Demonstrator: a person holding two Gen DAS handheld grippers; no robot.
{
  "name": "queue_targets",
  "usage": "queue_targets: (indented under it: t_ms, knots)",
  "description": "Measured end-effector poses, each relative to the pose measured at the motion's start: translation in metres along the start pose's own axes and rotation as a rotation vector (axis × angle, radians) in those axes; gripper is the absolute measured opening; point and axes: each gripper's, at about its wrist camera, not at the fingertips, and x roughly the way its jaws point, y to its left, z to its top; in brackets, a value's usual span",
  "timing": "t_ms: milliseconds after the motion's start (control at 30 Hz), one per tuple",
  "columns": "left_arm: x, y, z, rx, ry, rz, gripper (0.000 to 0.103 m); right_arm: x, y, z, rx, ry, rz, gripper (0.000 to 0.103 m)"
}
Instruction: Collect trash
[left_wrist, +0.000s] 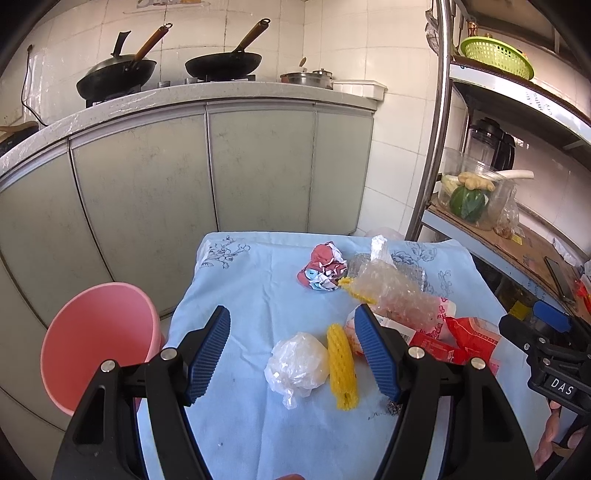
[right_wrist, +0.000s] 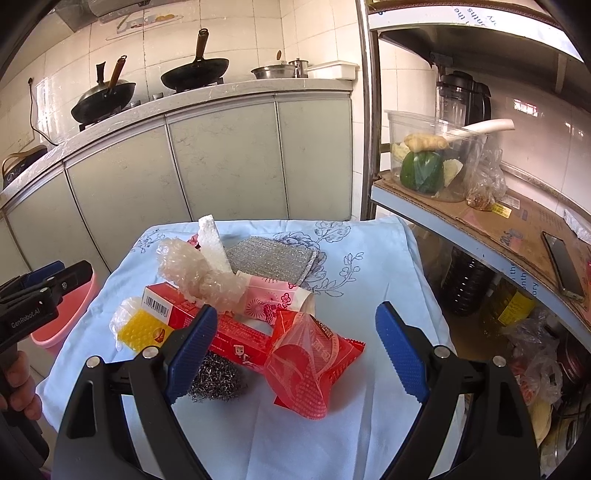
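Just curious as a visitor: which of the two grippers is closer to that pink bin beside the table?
Left. The left gripper hangs open over the table's left part, right beside the pink bin. The right gripper hangs open over the red wrapper, farther off.

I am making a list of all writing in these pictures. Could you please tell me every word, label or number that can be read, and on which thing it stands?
"DAS": white letters on the right gripper body, cut off at the picture edge.
"GenRobot.AI": on the left gripper body.
Red box: barcode with digits, too small to read.
Red packet: characters too blurred to read.
Shelf edge and cardboard: print distorted, unreadable.
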Motion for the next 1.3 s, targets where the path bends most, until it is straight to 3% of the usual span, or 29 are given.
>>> queue_targets:
  t_ms: [533,700,1000,1300]
  knots:
    - [0.014,-0.006,-0.023,0.012,0.084,-0.097,0.069,0.008,-0.006,-0.007,0.021,0.028,0.008,0.088]
    - [0.016,-0.009,-0.032,0.042,0.089,-0.105,0.069,0.012,-0.009,-0.010,0.030,0.040,0.010,0.088]
    - [0.033,0.006,-0.035,0.009,0.123,-0.116,0.069,0.017,-0.015,-0.013,0.050,0.050,0.017,0.088]
    - [0.064,0.030,-0.042,-0.068,0.190,-0.156,0.049,0.021,-0.019,-0.015,0.067,0.061,0.020,0.088]
